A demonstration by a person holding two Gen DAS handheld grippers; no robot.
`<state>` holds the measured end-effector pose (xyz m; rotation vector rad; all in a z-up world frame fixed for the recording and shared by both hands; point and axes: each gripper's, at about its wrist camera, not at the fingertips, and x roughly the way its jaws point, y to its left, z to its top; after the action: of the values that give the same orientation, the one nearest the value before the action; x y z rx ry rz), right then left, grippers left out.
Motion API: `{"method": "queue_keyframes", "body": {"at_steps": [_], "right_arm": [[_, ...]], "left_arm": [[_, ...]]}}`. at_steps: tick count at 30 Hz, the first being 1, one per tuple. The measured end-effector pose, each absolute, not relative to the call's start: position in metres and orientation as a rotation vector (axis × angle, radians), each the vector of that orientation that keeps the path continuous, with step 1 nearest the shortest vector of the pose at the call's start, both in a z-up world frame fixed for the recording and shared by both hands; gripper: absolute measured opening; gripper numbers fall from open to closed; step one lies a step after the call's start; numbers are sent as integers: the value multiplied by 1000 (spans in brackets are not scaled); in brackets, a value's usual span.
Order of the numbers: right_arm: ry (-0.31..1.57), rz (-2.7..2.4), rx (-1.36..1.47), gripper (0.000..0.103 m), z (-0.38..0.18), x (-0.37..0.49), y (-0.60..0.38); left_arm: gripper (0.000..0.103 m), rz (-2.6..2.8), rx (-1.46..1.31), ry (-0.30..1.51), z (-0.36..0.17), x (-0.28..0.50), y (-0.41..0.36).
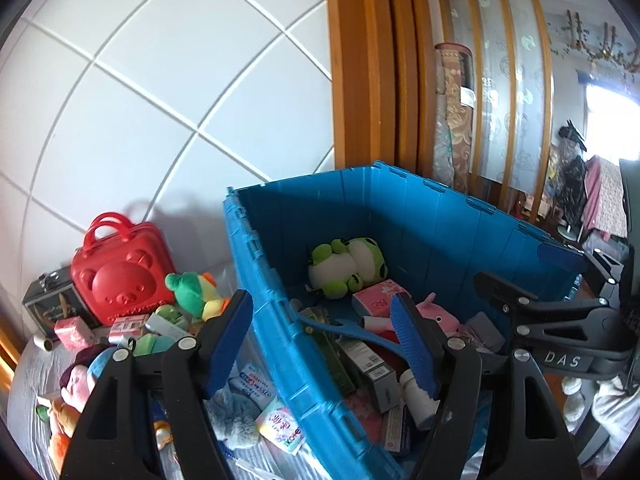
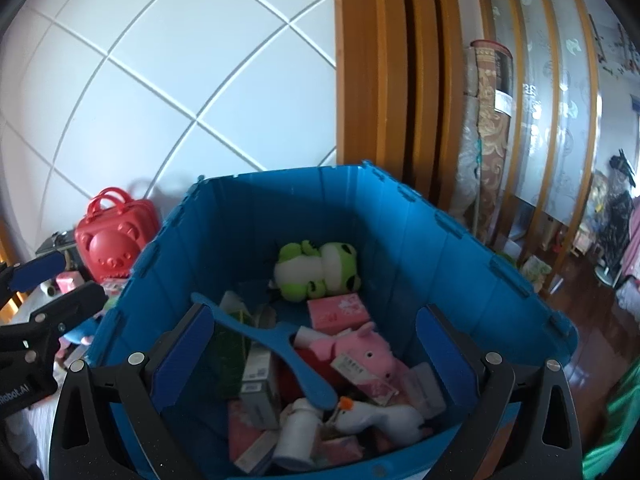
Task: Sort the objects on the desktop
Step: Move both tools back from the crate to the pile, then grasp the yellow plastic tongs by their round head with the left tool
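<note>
Bin edges: the blue plastic bin has tall ribbed walls and a notched rim; its near rim lies under the right gripper, its left wall passes between the left gripper's fingers in the left wrist view.
Open room: inside the bin, bare floor shows only in a small patch near the far wall, by the frog plush; the near part is packed.
Left gripper: jaws parted, nothing between the pads — it straddles the bin's left wall, one finger over the table pile, the other over the bin.
Right gripper: jaws spread wide and empty, hanging over the bin's contents.
Sorted things: a soft pink pig plush, a white goose plush, a flat blue comb, small cardboard boxes, a white bottle.
Unsorted pile: left of the bin on the pale table — a glossy red bear case against the tiled wall, a green plush, more boxes.
</note>
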<state>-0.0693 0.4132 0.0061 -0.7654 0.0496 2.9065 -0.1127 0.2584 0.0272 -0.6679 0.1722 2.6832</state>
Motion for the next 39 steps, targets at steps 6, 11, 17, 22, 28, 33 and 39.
{"method": "queue_keyframes", "body": {"at_steps": [6, 11, 17, 22, 28, 33, 39], "right_arm": [[-51, 2920, -647, 103, 5, -51, 382], [-94, 2952, -572, 103, 5, -41, 353], [-72, 3070, -510, 103, 14, -32, 308], [-48, 3221, -506, 103, 17, -31, 255], [-130, 3323, -570, 103, -1, -41, 190], [-169, 3318, -752, 103, -50, -65, 148], [-185, 3242, -1054, 103, -121, -84, 128]], "left_arm": [[71, 2710, -703, 159, 14, -104, 232], [71, 2738, -735, 134, 5, -95, 203], [71, 2826, -804, 116, -5, -92, 141], [71, 2954, -915, 22, -25, -93, 64], [71, 3036, -1065, -62, -62, -92, -18], [71, 3030, -1249, -38, -114, -96, -64], [71, 2930, -1494, -103, -183, -98, -104]]}}
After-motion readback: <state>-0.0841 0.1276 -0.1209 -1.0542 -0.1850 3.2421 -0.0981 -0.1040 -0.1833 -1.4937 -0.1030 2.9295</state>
